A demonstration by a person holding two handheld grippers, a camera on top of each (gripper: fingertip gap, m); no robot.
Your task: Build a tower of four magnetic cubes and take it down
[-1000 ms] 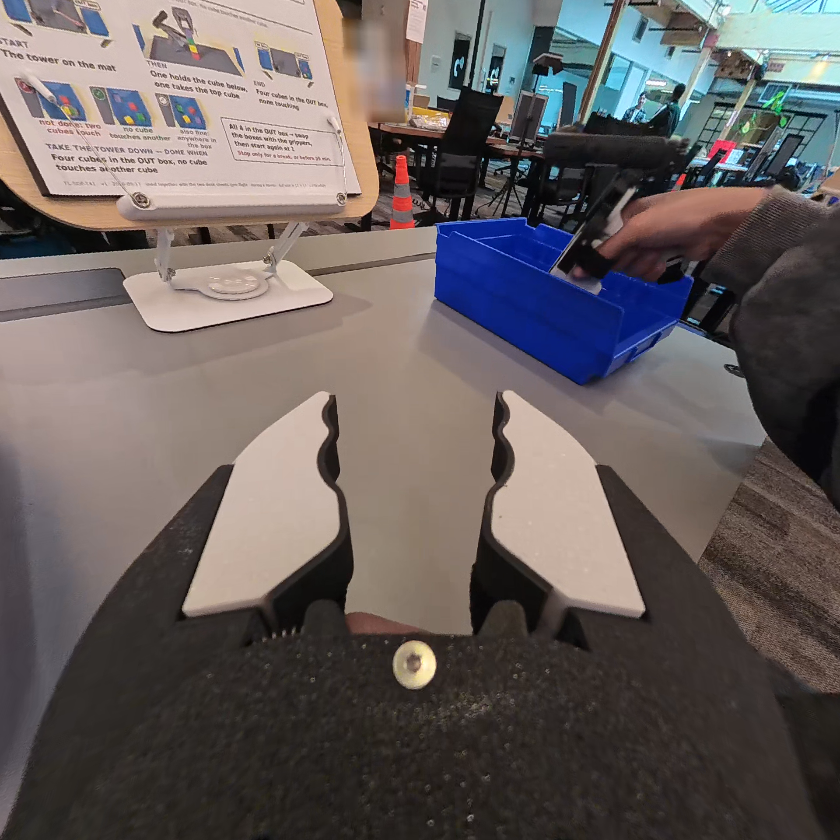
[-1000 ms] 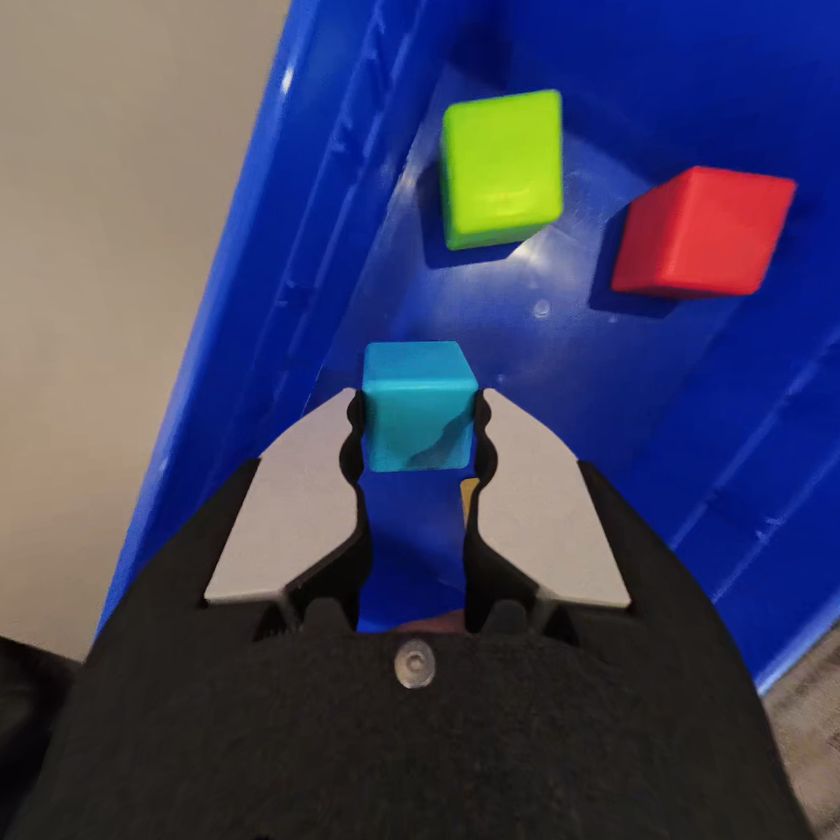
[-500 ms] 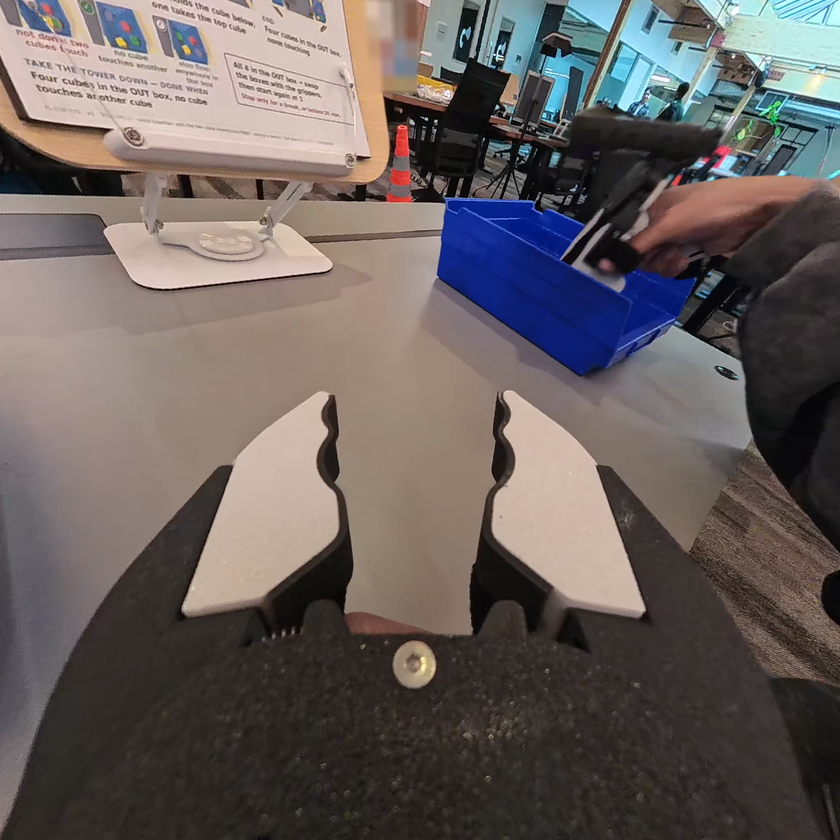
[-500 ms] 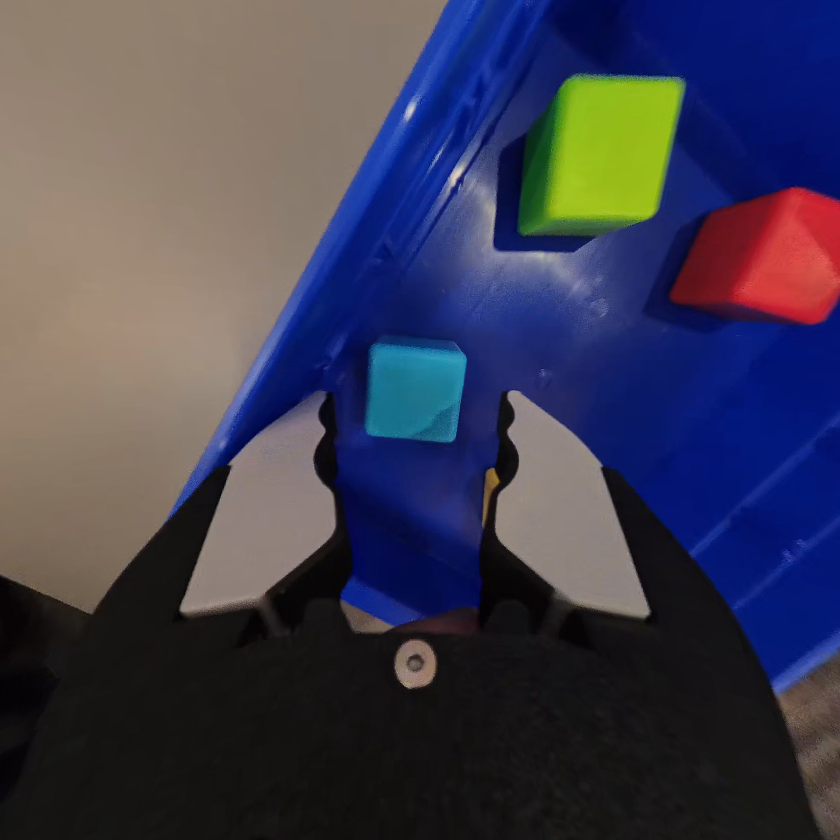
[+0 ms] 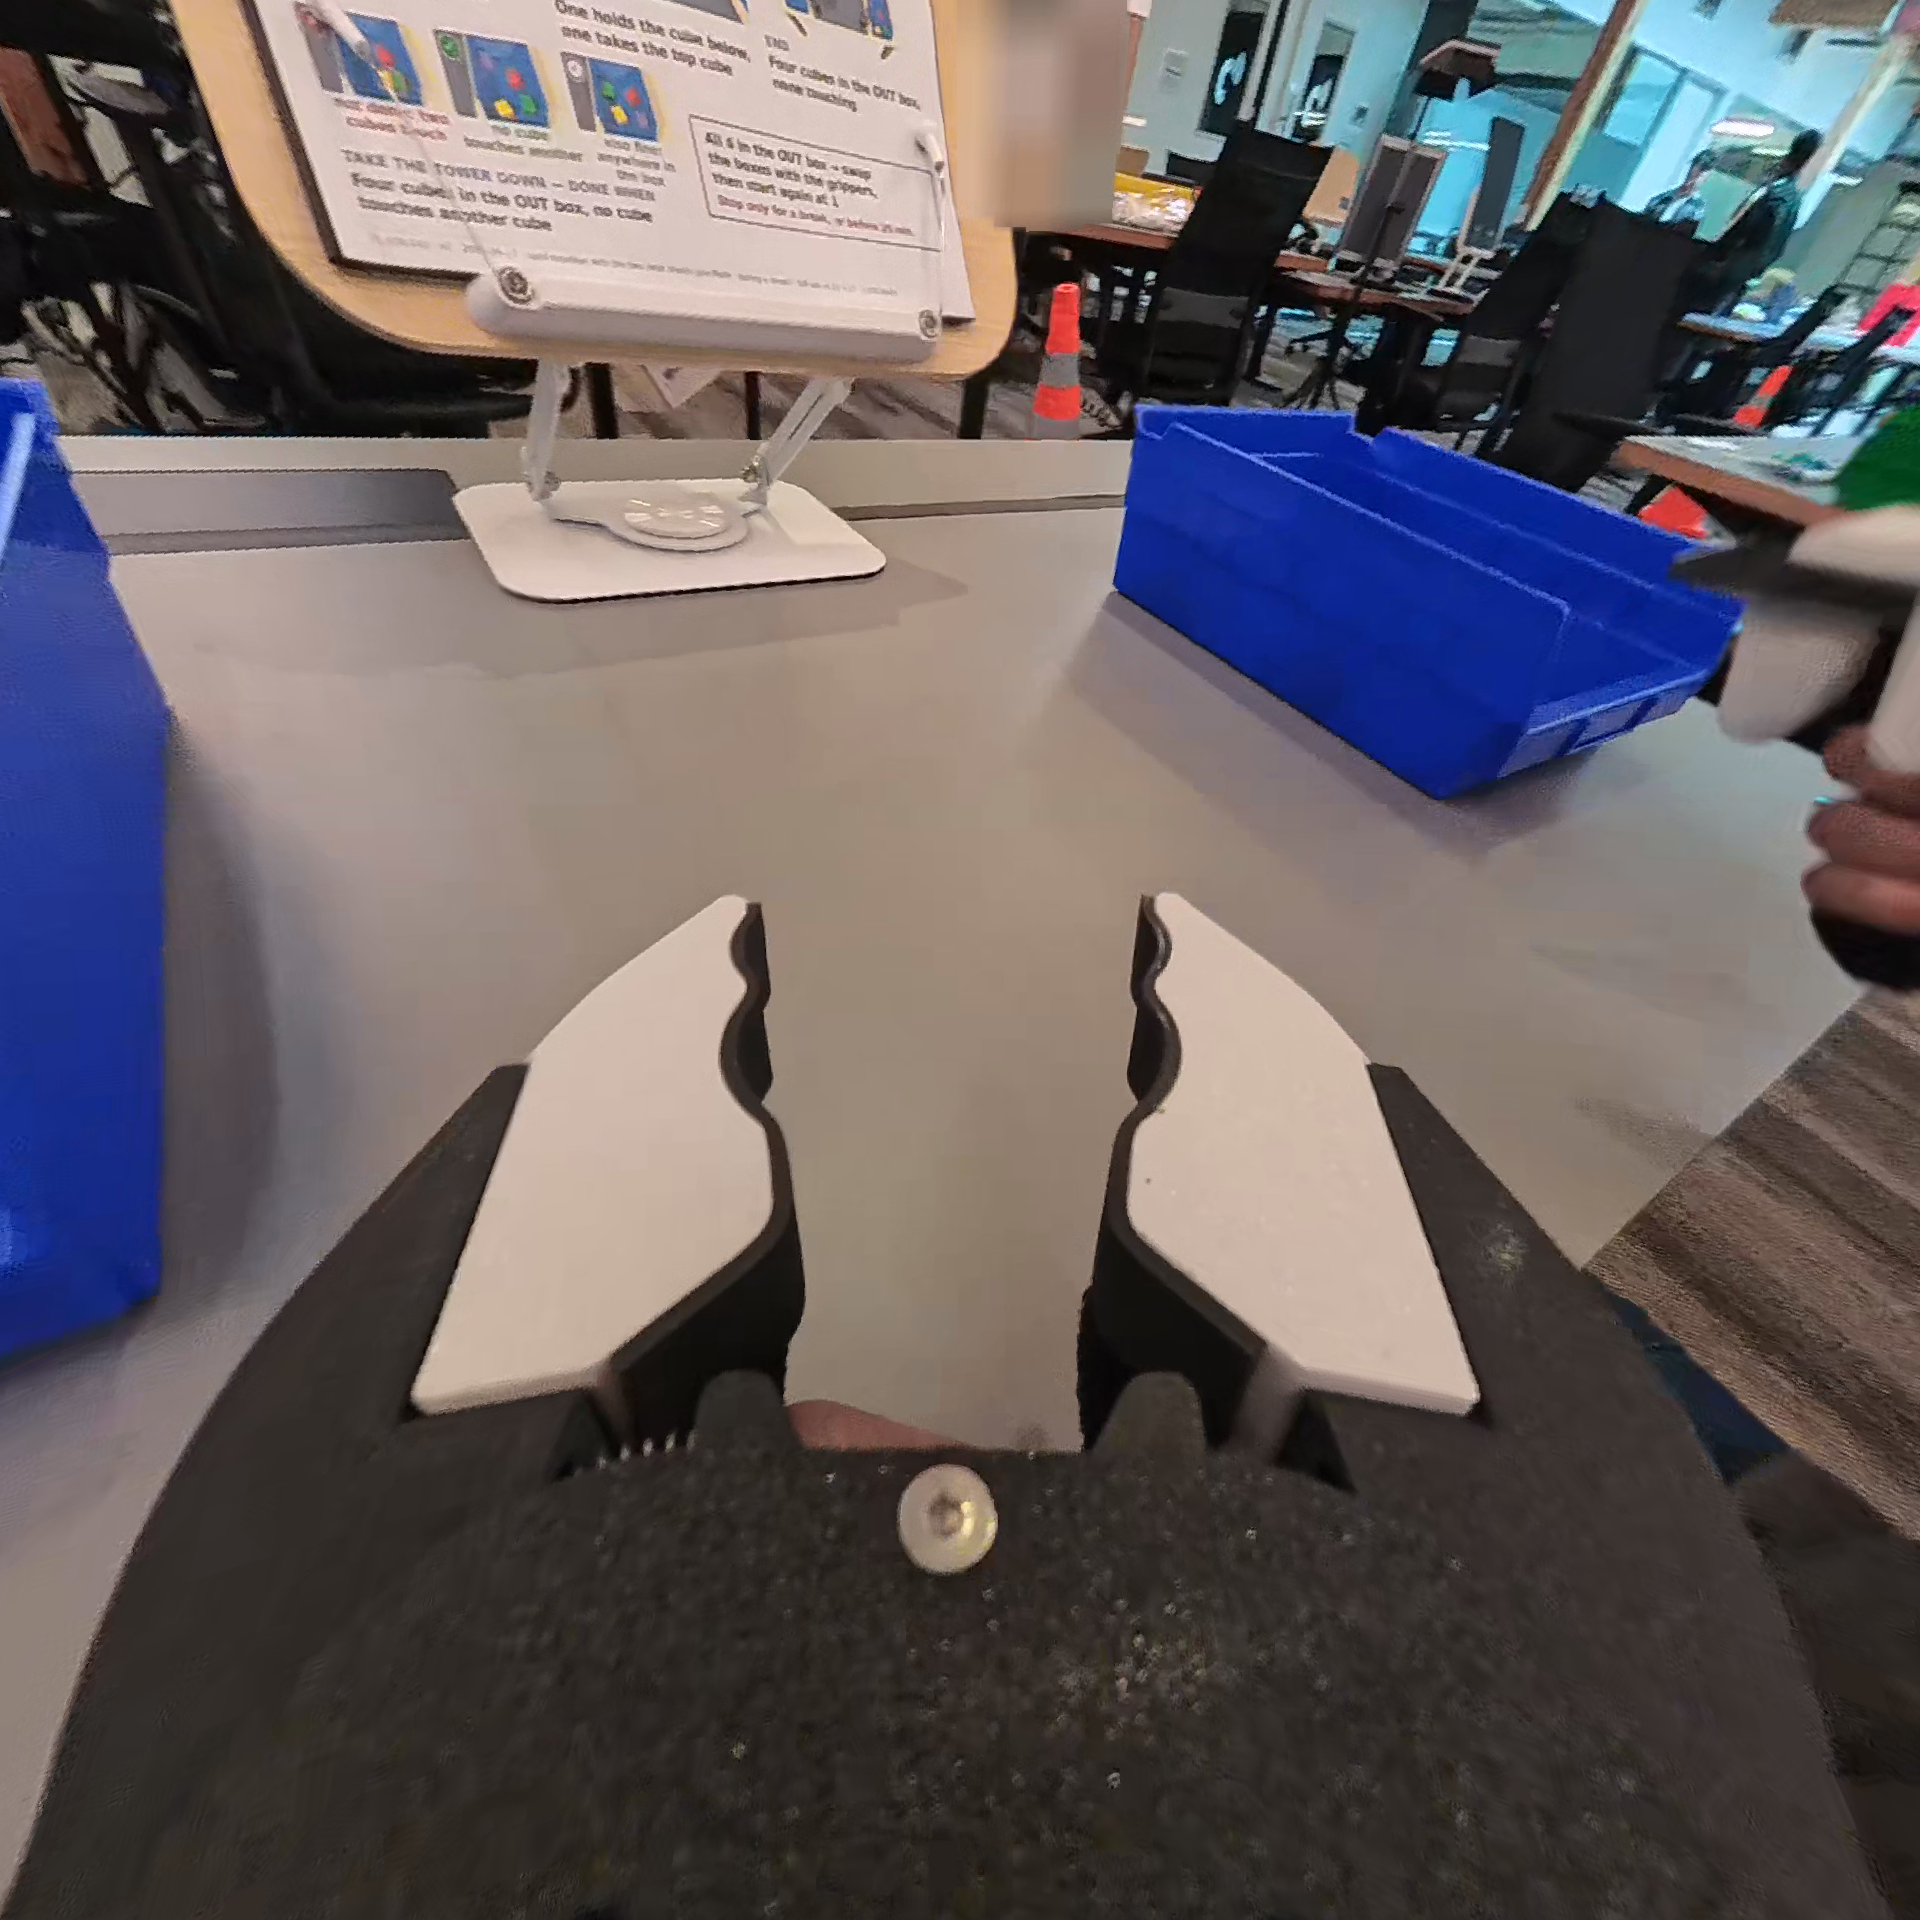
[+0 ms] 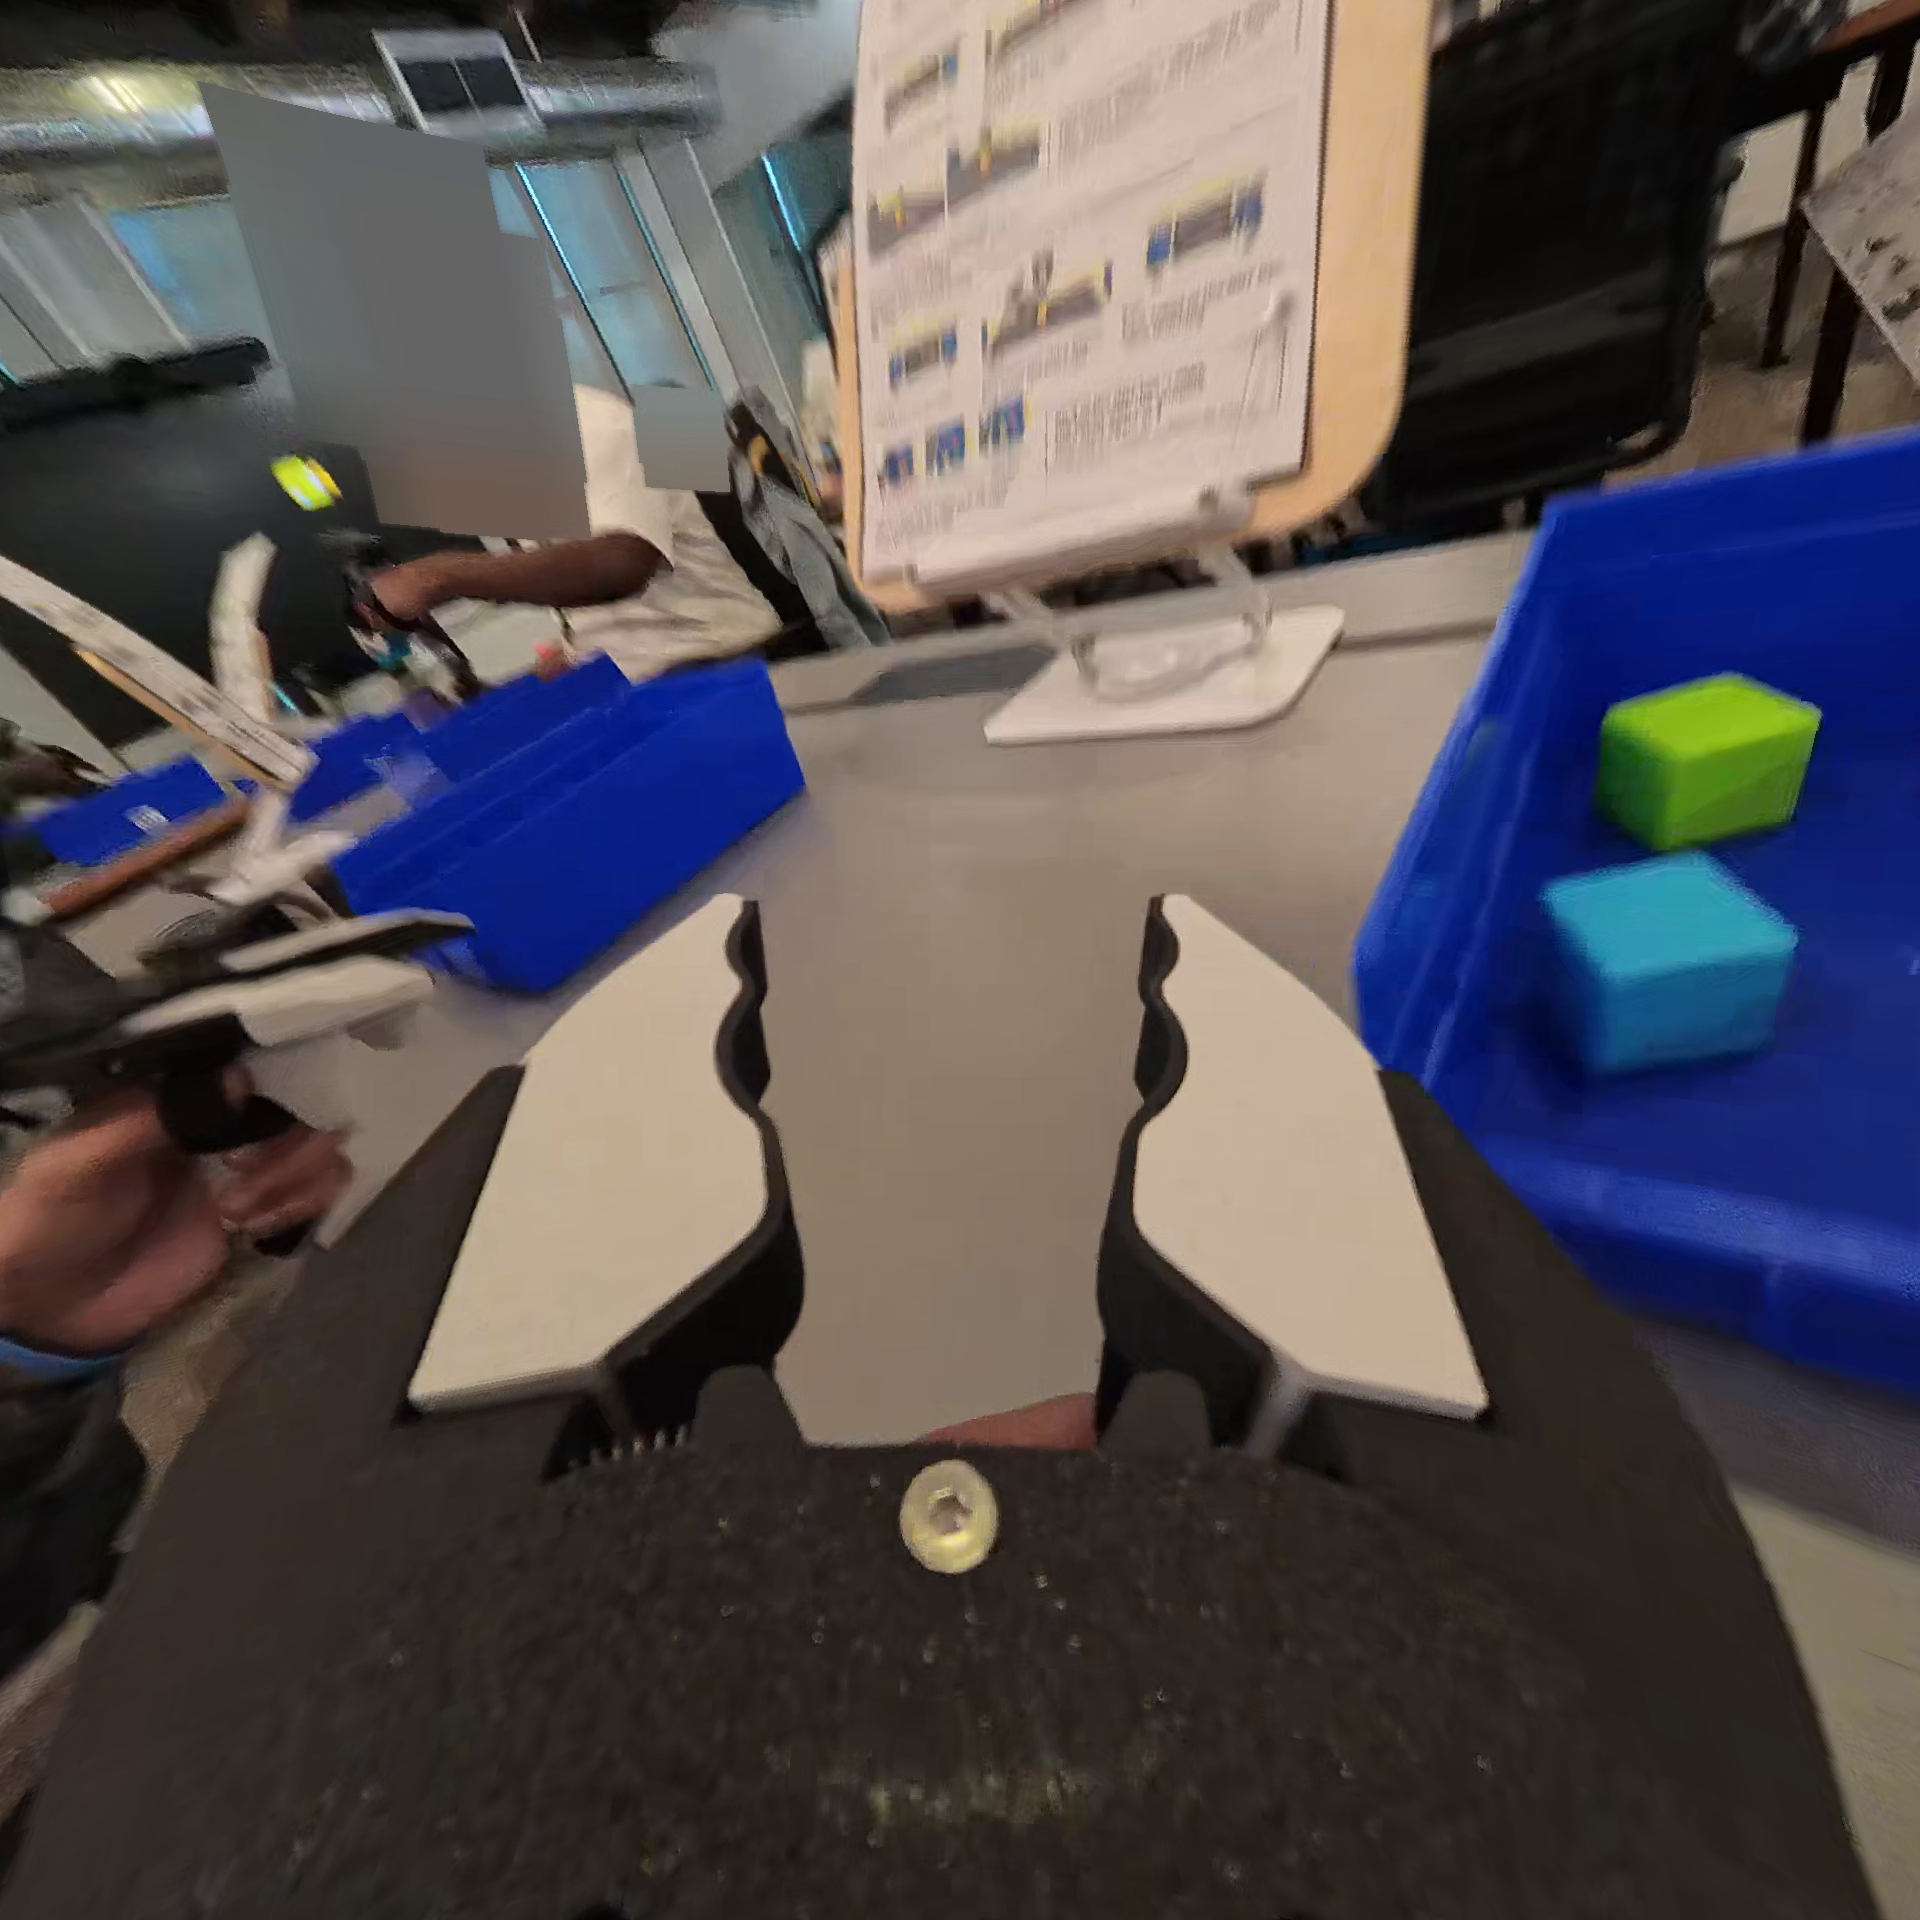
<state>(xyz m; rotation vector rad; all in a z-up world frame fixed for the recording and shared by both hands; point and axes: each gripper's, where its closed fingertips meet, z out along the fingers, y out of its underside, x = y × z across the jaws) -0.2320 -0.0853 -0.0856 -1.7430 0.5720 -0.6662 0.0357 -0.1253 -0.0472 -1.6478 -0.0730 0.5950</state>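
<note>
My right gripper [image 6: 948, 914] is open and empty over the grey table [image 6: 935, 852], to the left of a blue bin [image 6: 1662, 1195]. A cyan cube [image 6: 1662, 961] and a lime green cube [image 6: 1704, 758] lie apart inside that bin. My left gripper [image 5: 948, 914] is open and empty above the table [image 5: 727, 779]. The same bin [image 5: 1382, 603] sits ahead on the right in the left wrist view, its inside hidden. The right gripper [image 5: 1829, 623] shows at that view's right edge. The left gripper [image 6: 312, 966] shows at the left of the right wrist view.
A second blue bin [image 5: 73, 883] stands at the table's left; it also shows in the right wrist view [image 6: 582, 821]. An instruction sheet on a white stand [image 5: 665, 520] stands at the table's back. The table's right edge drops to carpet [image 5: 1787, 1195]. People work at desks behind.
My right gripper opened and let go of the cyan cube in the bin, then drew back out and turned left over the table. My left gripper stayed open and turned left.
</note>
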